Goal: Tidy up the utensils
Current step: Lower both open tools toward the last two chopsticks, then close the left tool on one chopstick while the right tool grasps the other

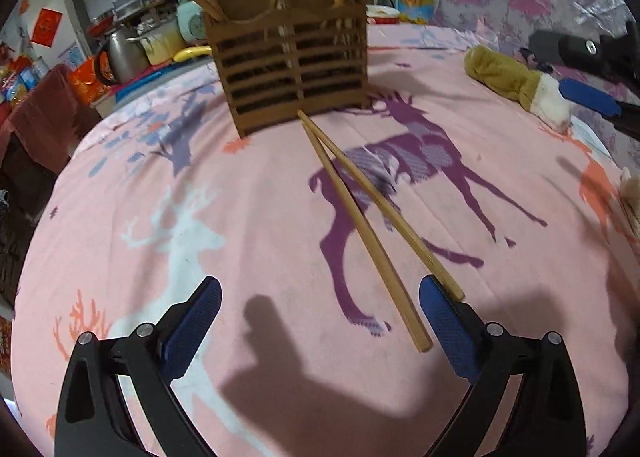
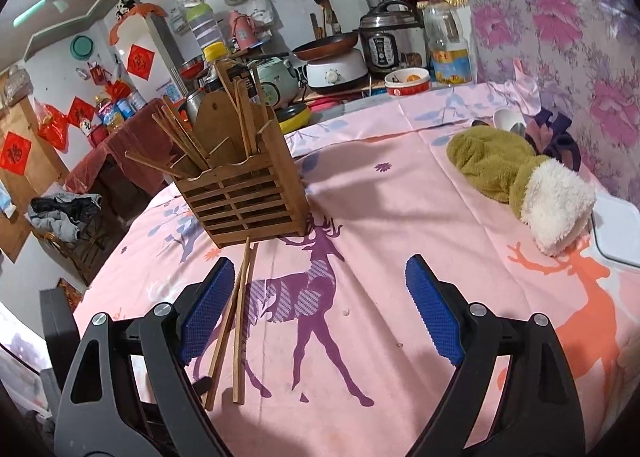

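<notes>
Wooden chopsticks (image 1: 360, 217) – between left gripper's (image 1: 320, 331) open jaws, unheld

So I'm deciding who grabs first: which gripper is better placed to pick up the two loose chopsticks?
Left, probably. The left gripper is open with the chopsticks' near ends between its fingers; the open right gripper has them beside its left finger.

We saw a table (image 2: 400, 185) under a pink deer-print cloth; on it stood a slatted wooden holder (image 2: 240, 197), two loose chopsticks (image 1: 360, 217) before it, a plush toy (image 2: 520, 181) toward the far right edge.
</notes>
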A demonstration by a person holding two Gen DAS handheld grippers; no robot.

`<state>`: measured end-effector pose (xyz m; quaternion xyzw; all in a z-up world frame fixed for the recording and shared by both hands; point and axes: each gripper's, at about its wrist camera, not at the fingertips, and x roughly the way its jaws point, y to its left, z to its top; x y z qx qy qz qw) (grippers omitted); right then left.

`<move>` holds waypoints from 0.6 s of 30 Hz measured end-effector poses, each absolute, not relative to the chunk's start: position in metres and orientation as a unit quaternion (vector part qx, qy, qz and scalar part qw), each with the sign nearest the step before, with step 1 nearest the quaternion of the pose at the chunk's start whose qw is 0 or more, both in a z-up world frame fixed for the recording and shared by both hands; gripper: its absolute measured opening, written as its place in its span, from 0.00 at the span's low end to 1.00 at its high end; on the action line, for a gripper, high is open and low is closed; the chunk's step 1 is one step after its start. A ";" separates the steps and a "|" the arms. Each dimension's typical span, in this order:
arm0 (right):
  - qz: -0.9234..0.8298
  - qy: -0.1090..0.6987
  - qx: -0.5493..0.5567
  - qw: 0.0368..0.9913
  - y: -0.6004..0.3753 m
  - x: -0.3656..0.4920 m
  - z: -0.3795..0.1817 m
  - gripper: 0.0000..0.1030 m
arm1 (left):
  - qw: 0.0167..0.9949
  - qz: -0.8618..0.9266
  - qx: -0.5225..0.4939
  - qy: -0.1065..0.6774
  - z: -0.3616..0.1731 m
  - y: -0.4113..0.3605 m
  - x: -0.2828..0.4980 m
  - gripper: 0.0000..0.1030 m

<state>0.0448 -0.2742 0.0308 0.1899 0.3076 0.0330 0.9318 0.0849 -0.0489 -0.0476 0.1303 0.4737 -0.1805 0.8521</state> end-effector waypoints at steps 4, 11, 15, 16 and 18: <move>0.034 0.314 0.193 0.929 -0.275 0.047 0.029 0.82 | 0.849 -0.151 0.159 0.481 -0.056 -0.050 0.085 0.94; 0.033 0.312 0.178 0.933 -0.269 0.046 0.028 0.82 | 0.853 -0.140 0.091 0.494 -0.049 -0.017 0.099 0.14; 0.032 0.312 0.162 0.935 -0.264 0.045 0.028 0.82 | 0.856 -0.131 0.092 0.492 -0.048 -0.012 0.093 0.11; 0.032 0.313 0.159 0.936 -0.263 0.044 0.027 0.82 | 0.858 -0.123 0.089 0.491 -0.047 -0.008 0.091 0.11; 0.039 0.318 0.154 0.935 -0.260 0.042 0.025 0.82 | 0.860 -0.110 0.072 0.493 -0.046 0.003 0.092 0.10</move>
